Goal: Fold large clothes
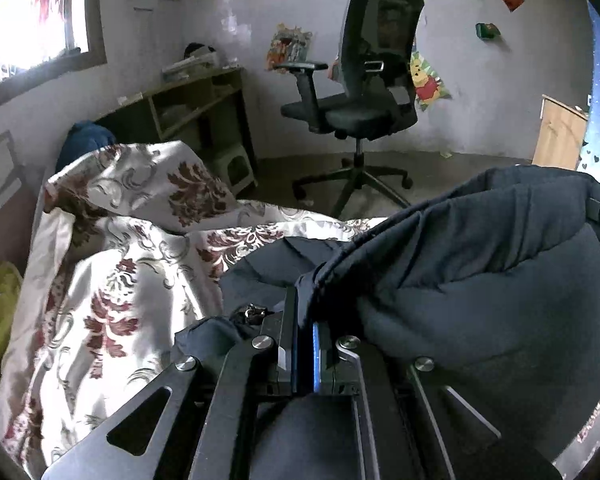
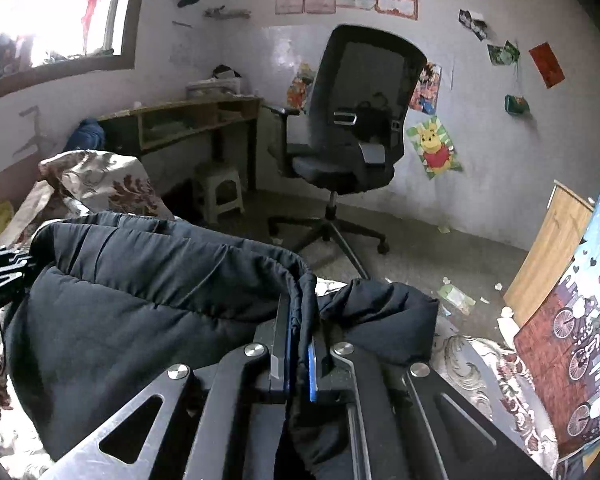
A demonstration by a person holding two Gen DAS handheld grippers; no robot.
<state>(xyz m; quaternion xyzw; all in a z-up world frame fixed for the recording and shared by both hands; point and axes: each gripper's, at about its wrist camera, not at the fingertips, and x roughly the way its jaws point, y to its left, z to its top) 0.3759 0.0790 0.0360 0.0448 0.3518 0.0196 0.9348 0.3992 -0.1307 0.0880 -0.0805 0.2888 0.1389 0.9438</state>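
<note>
1. Left gripper (image 1: 305,312): jaws pinched narrow on the jacket (image 1: 480,280) edge.
2. Right gripper (image 2: 300,320): jaws likewise clamp the jacket's hem.
3. Jacket hangs bunched between both, over the floral bedspread (image 1: 112,288).
4. Office chair (image 2: 352,136) stands beyond.

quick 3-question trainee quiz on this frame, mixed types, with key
1. True or false: the left gripper is shut on the dark jacket.
2. What does the jacket lie on? A) wooden desk B) floral bedspread C) office chair
3. Fill in: the right gripper pinches the jacket's ____.

Key: 1 true; 2 B; 3 edge
</note>
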